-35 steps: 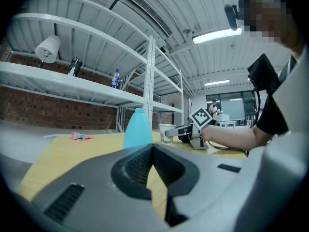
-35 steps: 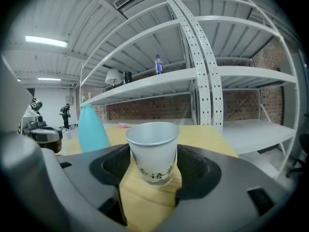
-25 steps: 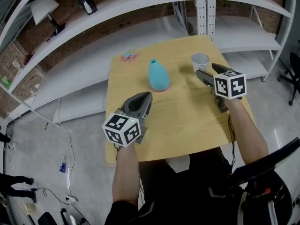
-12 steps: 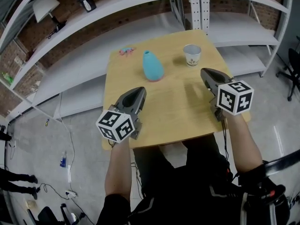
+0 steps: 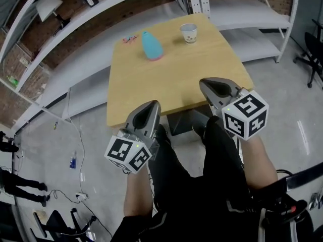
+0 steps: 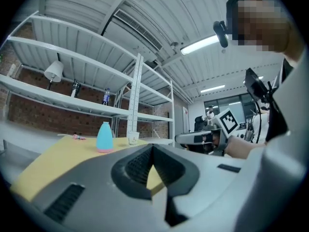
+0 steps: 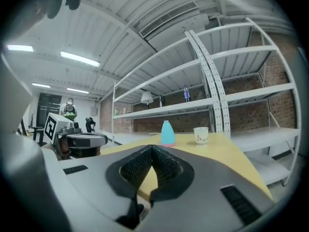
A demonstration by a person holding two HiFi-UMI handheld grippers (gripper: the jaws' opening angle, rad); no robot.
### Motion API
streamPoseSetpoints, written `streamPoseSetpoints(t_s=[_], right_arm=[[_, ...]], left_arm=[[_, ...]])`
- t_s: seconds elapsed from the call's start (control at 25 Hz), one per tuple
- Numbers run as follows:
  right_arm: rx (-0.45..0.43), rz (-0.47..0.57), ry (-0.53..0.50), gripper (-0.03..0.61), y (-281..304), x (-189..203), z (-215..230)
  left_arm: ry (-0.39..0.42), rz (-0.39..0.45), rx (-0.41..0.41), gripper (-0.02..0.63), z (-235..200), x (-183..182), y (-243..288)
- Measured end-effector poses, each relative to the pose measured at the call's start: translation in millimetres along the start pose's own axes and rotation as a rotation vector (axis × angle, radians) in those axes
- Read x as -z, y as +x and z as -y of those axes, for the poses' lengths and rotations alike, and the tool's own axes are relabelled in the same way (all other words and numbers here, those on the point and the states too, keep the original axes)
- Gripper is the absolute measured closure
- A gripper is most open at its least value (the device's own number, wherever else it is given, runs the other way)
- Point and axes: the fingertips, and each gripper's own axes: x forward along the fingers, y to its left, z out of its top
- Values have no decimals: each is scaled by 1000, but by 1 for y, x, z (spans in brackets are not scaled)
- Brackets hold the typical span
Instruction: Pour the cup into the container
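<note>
From where I stand, both tongs are held out level in front of the person, off the near edge of the table [image 5: 166, 84] and above the person's own legs rather than above the wood. The left tongs [image 5: 153, 105] are clenched tip to tip with nothing caught between them. The right tongs [image 5: 203, 84] have just been closing and now meet the same way, empty. My guess is that this is a resting pose, either ahead of the job or after it, since neither tool is near anything it could work on. The cup [image 5: 189, 33] stands upright on the far right part of the table, well apart from both tongs and straight ahead of the right pair, so that would be the natural one to fetch it. The blue container [image 5: 152, 46], a narrow-necked thing with a pinkish base, stands upright to the cup's left, near it but not touching, more or less ahead of the left tongs. Set like that, the two leave room for a tool to come in from the near side. I cannot see whether the cup holds anything. A small pink object [image 5: 129, 39] lies at the far left corner, out of the way, and pale metal shelves [image 5: 237, 9] run behind the table.
</note>
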Motion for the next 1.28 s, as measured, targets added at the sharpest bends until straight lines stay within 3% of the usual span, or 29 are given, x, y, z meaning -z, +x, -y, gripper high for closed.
streamPoseSetpoints(t_s=[0.4, 0.88, 1.28], right_arm=[[1, 34, 14, 577, -169, 19, -116], [-9, 61, -5, 577, -374, 29, -242], [-41, 30, -41, 577, -544, 51, -374]], left_arm=[[1, 11, -34, 621, 162, -2, -145], [44, -32, -19, 621, 359, 0, -299], [-22, -31, -67, 621, 511, 20, -455]])
